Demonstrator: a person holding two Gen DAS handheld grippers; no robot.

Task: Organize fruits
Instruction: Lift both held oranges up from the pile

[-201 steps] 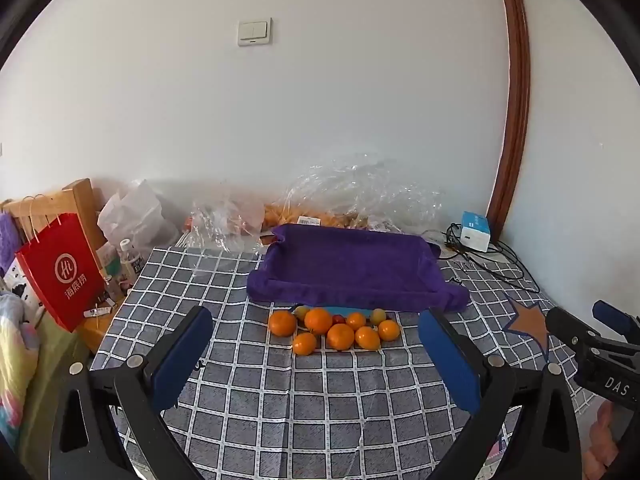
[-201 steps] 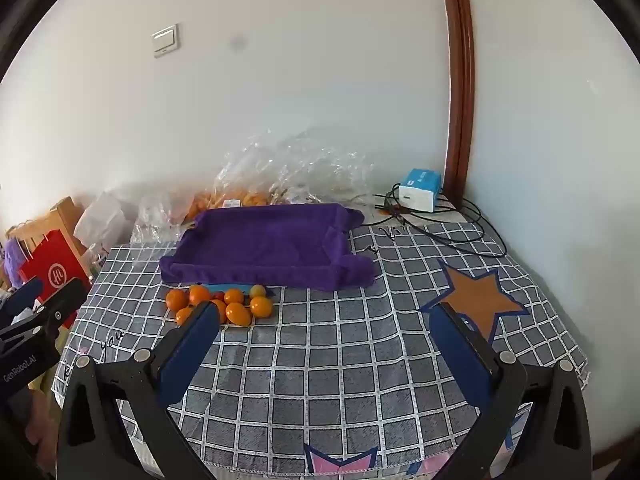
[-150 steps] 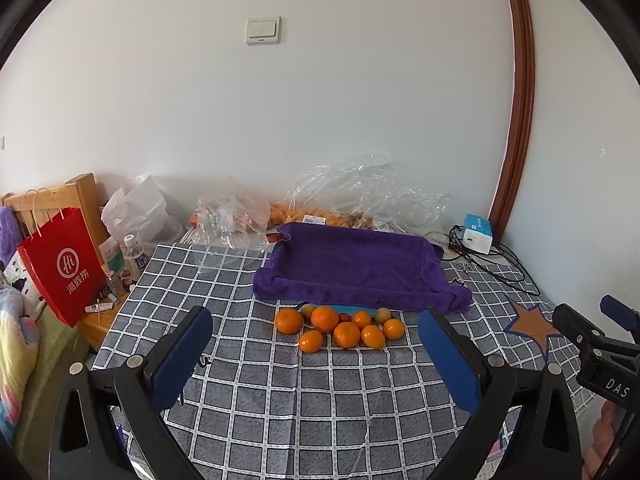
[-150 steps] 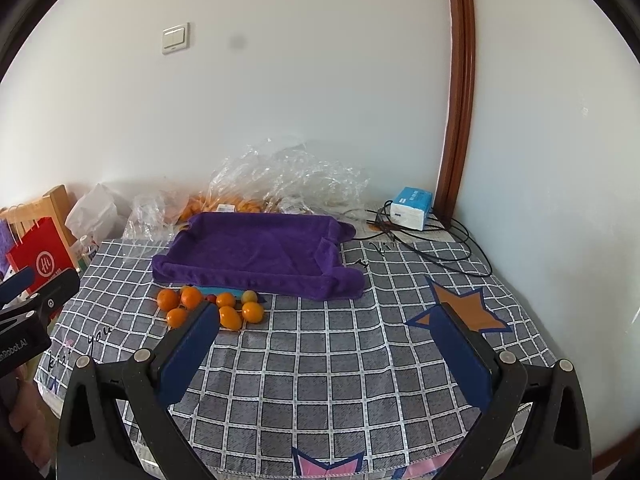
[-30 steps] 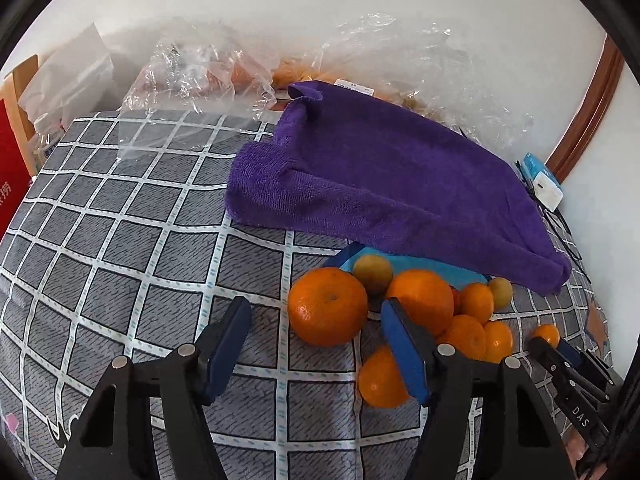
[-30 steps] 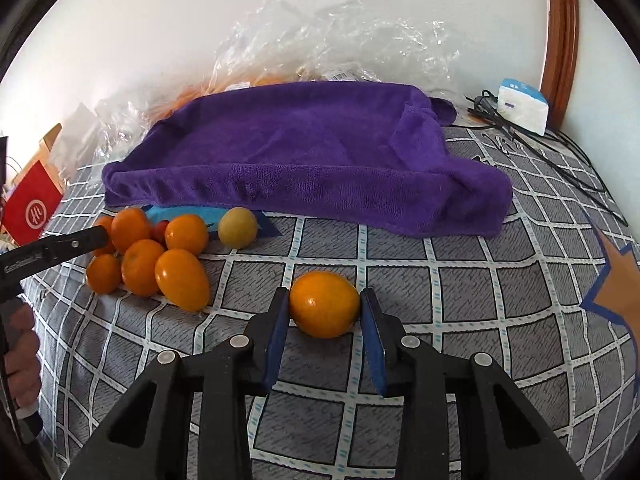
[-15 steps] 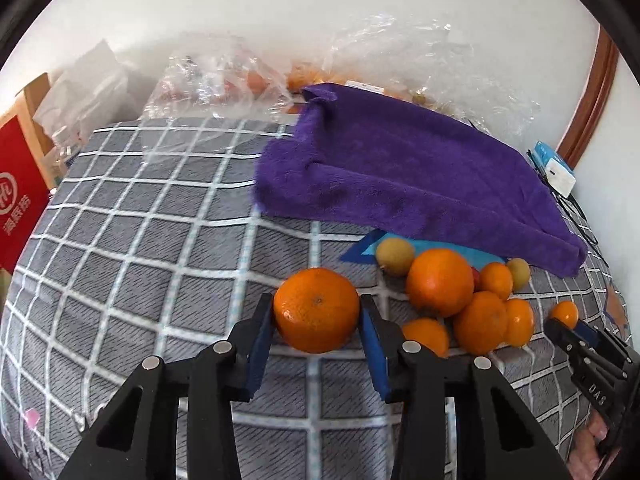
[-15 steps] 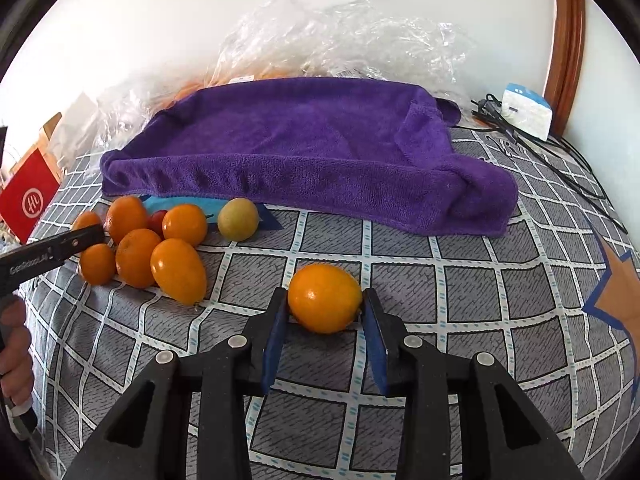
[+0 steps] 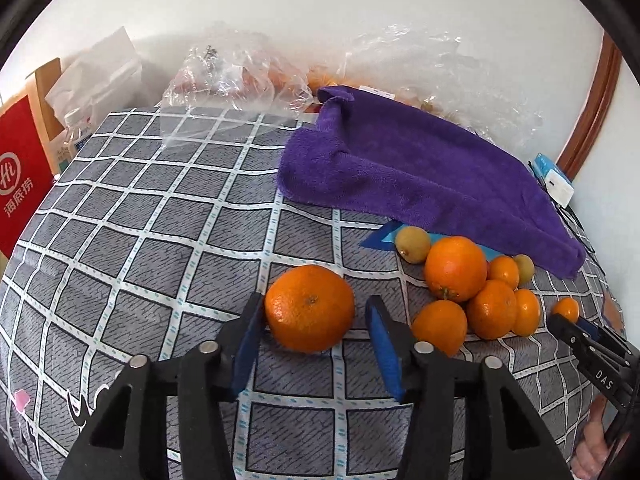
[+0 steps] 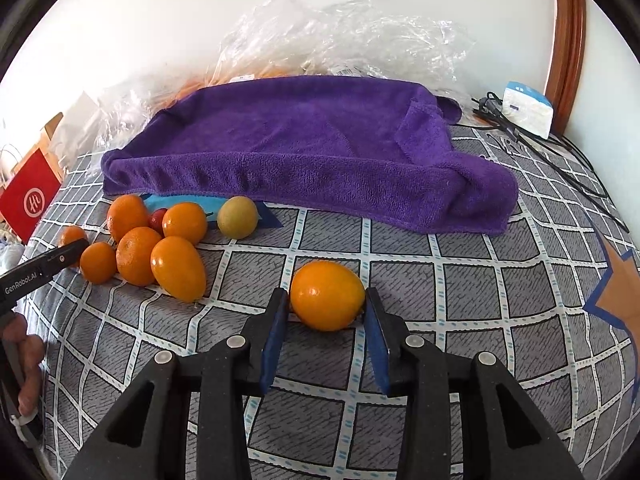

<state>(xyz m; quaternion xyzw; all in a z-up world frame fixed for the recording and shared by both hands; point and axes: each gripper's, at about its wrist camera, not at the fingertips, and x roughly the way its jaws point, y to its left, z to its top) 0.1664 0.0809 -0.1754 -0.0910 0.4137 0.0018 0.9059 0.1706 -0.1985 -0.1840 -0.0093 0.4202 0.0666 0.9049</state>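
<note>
Left claw (image 9: pixel 314 344) spread around the big orange (image 9: pixel 310 307): left pad touching or nearly so, clear gap at the right pad; jaws have just been opening. Orange sits on the tabletop (image 9: pixel 160 240), apart from the fruit pile (image 9: pixel 476 288) to its right.

Right claw (image 10: pixel 325 334) pinches the yellow-orange fruit (image 10: pixel 327 295); right pad on it, left pad at its edge. Fruit rests on the checked cloth, apart from the pile on its left.

Purple towel (image 10: pixel 312 148) lies behind the pile, a blue sheet (image 9: pixel 384 237) poking out under its front edge. Clear plastic bags (image 10: pixel 344 36) against the wall, red bag (image 9: pixel 20 176) off the left edge, white box (image 10: pixel 528 109) and cables at far right.

Both claws angle down toward the tabletop. Nothing blocks either fruit. Fingers (image 10: pixel 28 372) of the left hand show at the edge of the right view.
</note>
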